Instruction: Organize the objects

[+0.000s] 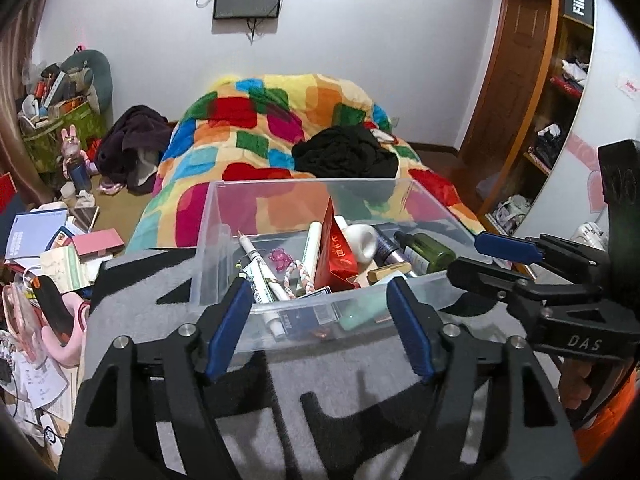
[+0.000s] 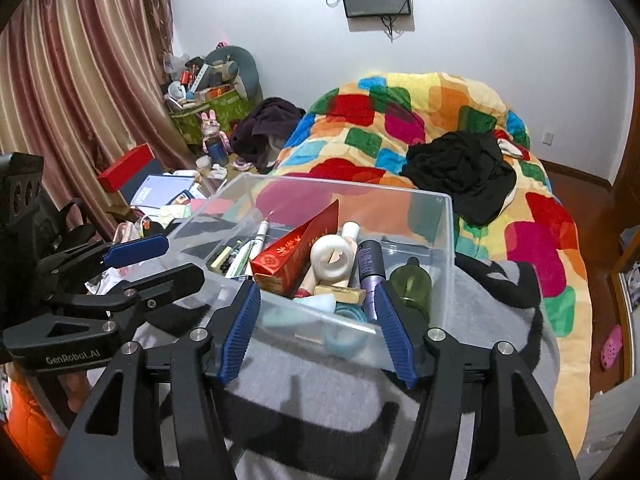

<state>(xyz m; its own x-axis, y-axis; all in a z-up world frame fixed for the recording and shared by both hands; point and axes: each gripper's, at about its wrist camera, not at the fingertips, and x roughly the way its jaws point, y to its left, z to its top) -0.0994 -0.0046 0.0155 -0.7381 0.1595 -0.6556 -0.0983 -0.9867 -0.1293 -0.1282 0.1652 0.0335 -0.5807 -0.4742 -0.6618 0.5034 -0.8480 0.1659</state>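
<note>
- Left wrist view: the left tongs (image 1: 322, 320) are hovering with jaws apart and empty at the near wall of the clear plastic bin (image 1: 304, 186), which is sitting on a grey and black blanket (image 1: 280, 380) in front of the bed's colourful quilt (image 1: 280, 120).
- Inside the bin, a red carton (image 1: 334, 248) is leaning upright, with a white tube (image 1: 312, 246) to its left and a green bottle (image 1: 430, 250) lying at the right.
- The right tongs (image 1: 476, 254) are reaching in from the right, jaws apart.
- Right wrist view: the right tongs (image 2: 318, 326) are gaping, holding nothing, just at the bin's (image 2: 444, 232) near wall.
- A white ring-shaped piece (image 2: 332, 258) is resting beside the red carton (image 2: 296, 258), with a purple bottle (image 2: 370, 272) to its right.
- The left tongs (image 2: 170, 258) are standing parted at the left, near the bin.
</note>
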